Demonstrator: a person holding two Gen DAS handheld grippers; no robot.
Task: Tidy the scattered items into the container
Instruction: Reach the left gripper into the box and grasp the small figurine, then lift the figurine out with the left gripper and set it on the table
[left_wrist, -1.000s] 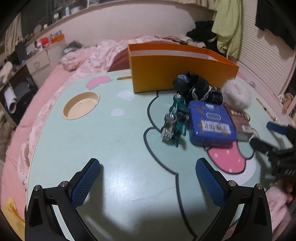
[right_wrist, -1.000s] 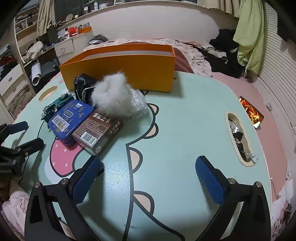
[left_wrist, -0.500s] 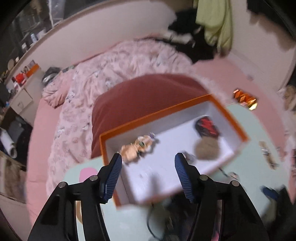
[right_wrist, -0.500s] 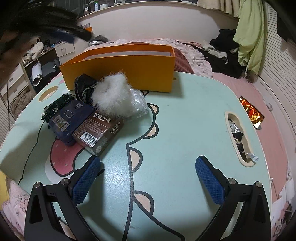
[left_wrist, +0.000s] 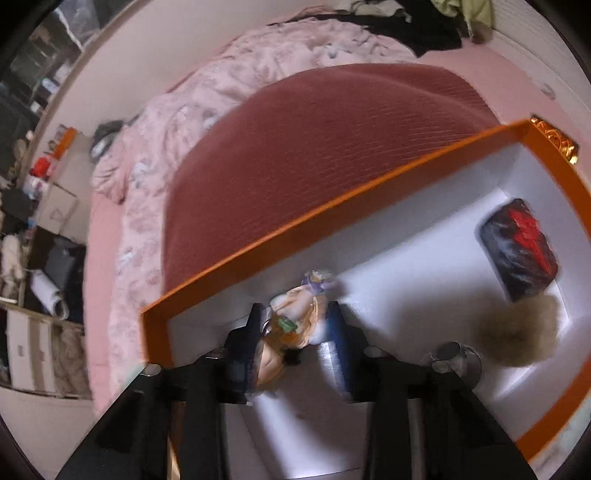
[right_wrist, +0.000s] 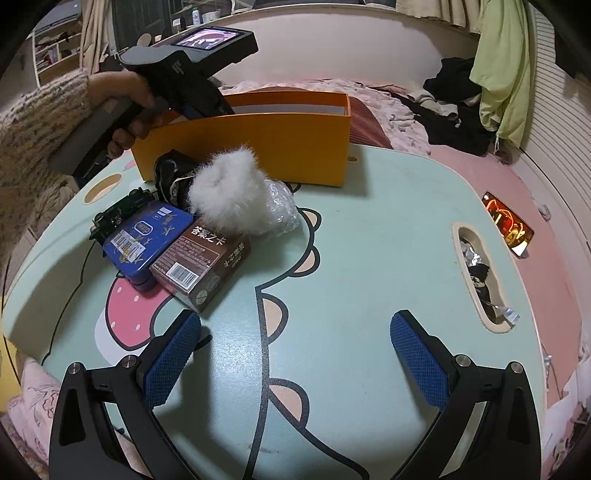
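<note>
Orange box: small figure toy inside | left gripper: jaws closing around the toy | right gripper: wide, empty, above desk

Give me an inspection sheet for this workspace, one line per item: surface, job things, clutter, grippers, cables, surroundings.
Surface: mint cartoon table.
Job's things: orange box holds a small figure toy, brown pompom, dark red-printed packet; outside lie blue tin, brown card box, white fluff ball, green toy car.
Clutter: scraps in the table slot.
Grippers: left gripper closing around the figure toy; right gripper open, empty.
Cables: nothing seen.
Surroundings: bed, hanging clothes.
</note>
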